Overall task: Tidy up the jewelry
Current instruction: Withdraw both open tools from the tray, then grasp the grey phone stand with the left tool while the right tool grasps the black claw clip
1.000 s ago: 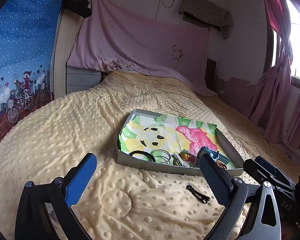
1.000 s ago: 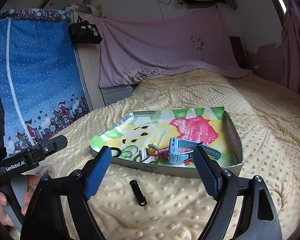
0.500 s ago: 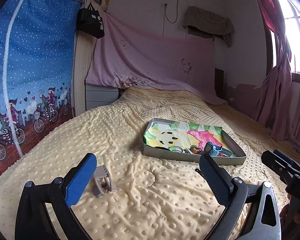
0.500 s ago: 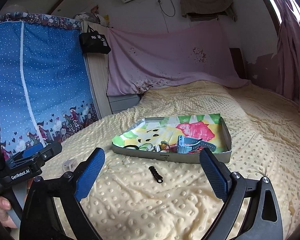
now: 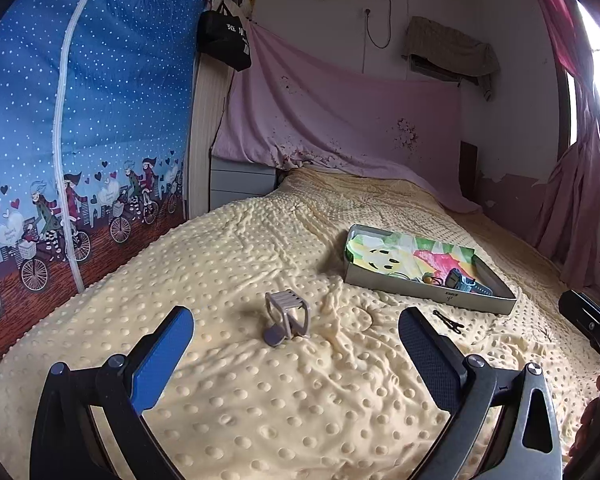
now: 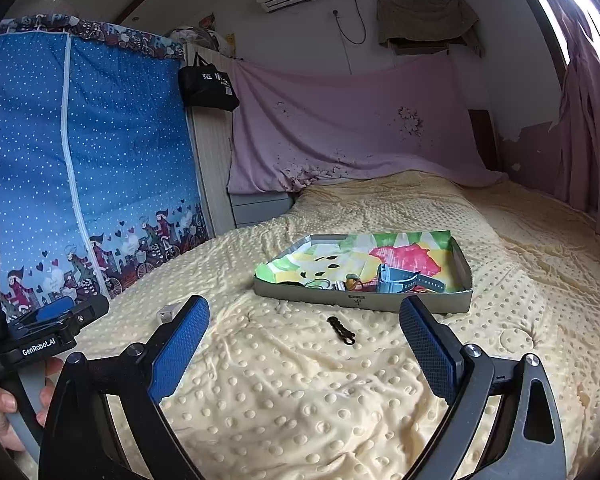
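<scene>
**A:** What was the step in hand, as you read it?

**B:** Collecting the loose pieces, I judged. The tray (image 6: 364, 302) sat on the yellow blanket (image 6: 300, 400) with a blue watch (image 6: 400, 282), rings and small bits already gathered along its near wall. A black hair clip (image 6: 341, 330) lay on the blanket just in front of that wall, and a grey clip (image 5: 286, 318) stood further left, well apart from the tray.

**A:** How should it have been done well?

**B:** The black clip was thin and lay flat in soft, dimpled fabric, so I would have come down over it with the fingers across its narrow width, pressing lightly so the blanket did not bunch up between the pads. The grey clip stood taller and looked easier to pinch by its sides.

**A:** And the grippers?

**B:** The right gripper (image 6: 304, 344) had its jaws spread wide, nothing between them, hanging above the blanket short of the black clip. The left gripper (image 5: 296, 354) was equally wide and empty, with the grey clip just beyond its fingertips, untouched.
</scene>
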Demonstrator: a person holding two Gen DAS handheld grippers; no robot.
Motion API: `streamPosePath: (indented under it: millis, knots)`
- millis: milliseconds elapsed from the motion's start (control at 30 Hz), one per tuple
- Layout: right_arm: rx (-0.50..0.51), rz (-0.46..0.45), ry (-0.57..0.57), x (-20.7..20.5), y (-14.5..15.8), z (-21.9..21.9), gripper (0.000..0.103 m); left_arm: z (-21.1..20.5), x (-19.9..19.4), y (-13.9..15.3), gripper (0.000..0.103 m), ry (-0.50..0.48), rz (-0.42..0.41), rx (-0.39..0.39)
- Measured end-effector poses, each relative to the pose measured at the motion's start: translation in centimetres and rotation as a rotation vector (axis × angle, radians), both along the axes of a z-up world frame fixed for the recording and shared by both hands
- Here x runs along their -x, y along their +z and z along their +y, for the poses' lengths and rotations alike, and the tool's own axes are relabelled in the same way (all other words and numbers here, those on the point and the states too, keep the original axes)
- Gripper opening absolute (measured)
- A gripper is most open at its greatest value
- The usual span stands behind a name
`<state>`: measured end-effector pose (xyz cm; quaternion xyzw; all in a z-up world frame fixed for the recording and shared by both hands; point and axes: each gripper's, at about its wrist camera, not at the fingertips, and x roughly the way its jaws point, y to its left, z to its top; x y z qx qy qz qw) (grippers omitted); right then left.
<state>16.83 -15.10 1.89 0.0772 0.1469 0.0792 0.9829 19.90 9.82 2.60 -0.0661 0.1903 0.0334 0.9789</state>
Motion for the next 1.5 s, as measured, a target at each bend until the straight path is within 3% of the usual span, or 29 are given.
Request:
streamPosePath:
  millis: [567,967,1300,1500]
  knots:
    - [0.035,0.067,0.019,-5.8,-1.9,2.2,0.094,1.0,-4.9,-2.5,0.103,0.008,0.06,-0.009]
    - [0.046,0.132,0.004,-11.5,-3.7,1.4,0.094,0.0,-9.1,-4.1,0.103,0.046,0.09,-0.02]
    - [0.038,0.186,0.015,-14.0,-6.0,1.6,0.094,-0.8,-10.6,-5.2,0.103,0.021,0.124,-0.053]
    - [0.027,0.255,0.024,-15.5,-7.2,1.5,0.094,-0.4,-11.0,-5.8,0.103,0.011,0.139,-0.029]
